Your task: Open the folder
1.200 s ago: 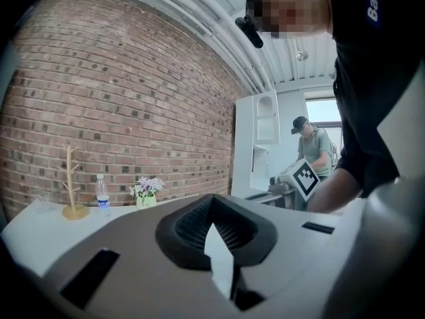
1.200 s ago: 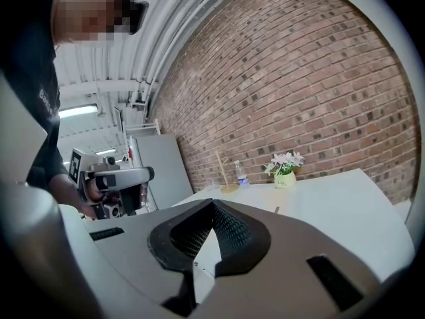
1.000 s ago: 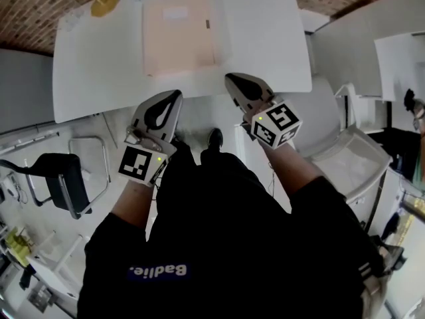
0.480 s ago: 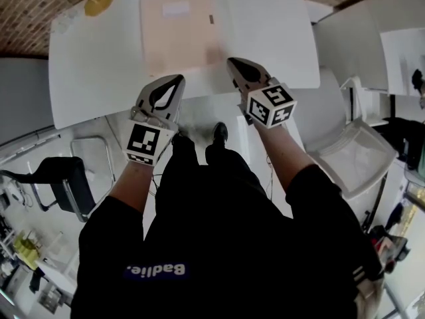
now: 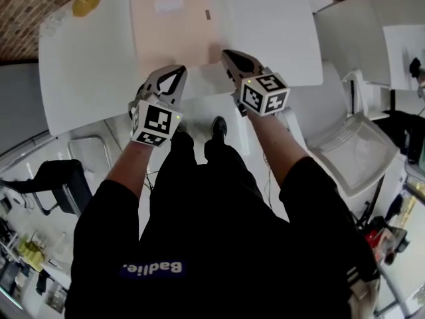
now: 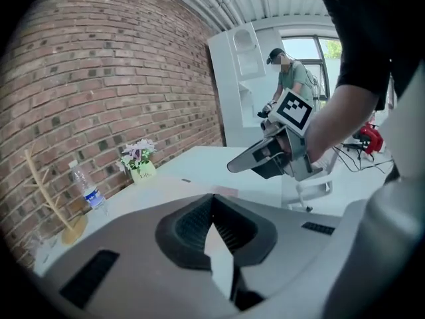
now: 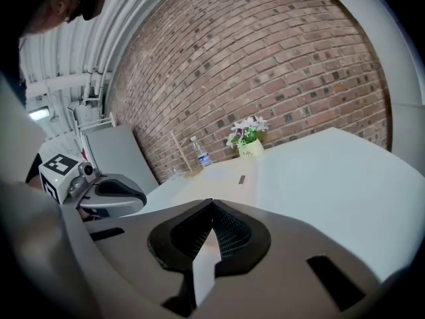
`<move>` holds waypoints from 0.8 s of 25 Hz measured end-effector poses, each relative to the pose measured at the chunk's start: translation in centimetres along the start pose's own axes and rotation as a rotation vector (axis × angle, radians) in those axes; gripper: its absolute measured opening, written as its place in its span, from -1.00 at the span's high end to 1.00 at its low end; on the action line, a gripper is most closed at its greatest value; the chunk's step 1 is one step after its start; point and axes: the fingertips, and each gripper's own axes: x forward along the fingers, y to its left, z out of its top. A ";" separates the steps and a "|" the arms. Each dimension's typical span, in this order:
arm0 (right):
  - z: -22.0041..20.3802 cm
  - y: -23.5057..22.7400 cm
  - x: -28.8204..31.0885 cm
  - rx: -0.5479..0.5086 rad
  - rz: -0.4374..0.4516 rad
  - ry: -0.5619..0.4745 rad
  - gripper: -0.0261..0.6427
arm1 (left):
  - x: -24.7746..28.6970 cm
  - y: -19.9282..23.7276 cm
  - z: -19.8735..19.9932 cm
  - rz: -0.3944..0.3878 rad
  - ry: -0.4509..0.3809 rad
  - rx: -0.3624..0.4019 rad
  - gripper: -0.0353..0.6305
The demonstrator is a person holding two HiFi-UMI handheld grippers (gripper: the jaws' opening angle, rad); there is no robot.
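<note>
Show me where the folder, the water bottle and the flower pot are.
folder (image 5: 174, 35), head view, middle of its pink cover.
water bottle (image 6: 88, 193), left gripper view, its labelled body.
flower pot (image 7: 252, 149), right gripper view, front of the pot.

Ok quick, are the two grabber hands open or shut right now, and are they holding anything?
Grey left gripper: fingers closed, holding nothing.
Grey right gripper: fingers closed, holding nothing.

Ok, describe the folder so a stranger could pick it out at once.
Find the white table by the brick wall. The folder lies flat and closed on it. It is the only pale pink thing there, with a white label near its far edge.
</note>
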 end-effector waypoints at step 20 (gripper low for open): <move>-3.8 -3.0 2.8 0.101 -0.027 0.060 0.84 | 6.8 -2.1 -4.7 -0.066 0.298 0.584 0.36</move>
